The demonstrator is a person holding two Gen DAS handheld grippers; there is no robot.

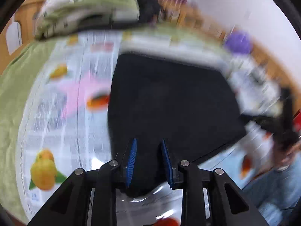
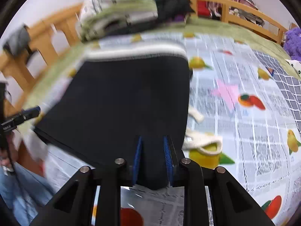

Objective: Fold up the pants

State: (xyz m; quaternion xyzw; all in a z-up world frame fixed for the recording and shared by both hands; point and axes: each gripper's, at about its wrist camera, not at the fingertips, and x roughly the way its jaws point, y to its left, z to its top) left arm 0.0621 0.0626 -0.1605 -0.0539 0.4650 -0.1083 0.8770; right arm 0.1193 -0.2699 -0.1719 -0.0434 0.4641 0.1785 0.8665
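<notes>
1. The bed (image 2: 244, 86), covered in a fruit-print sheet, is carrying the work; a wooden rail (image 2: 244, 5) is running along its far edge.
2. The pants (image 2: 128, 101), dark and already partly folded into a broad panel, are lying flat on the sheet, stretching from both grippers toward the far side, where a pale striped band is showing.
3. The left hand-held gripper (image 1: 148, 162) is pinching the near edge of the pants (image 1: 169, 101) at their left corner.
4. The right hand-held gripper (image 2: 153, 160) is pinching the same near edge at the right corner, just beside cream drawstrings (image 2: 203, 143).
5. Both grippers are sitting equally near; the coming fold is likely carrying this edge far, along the long axis.
</notes>
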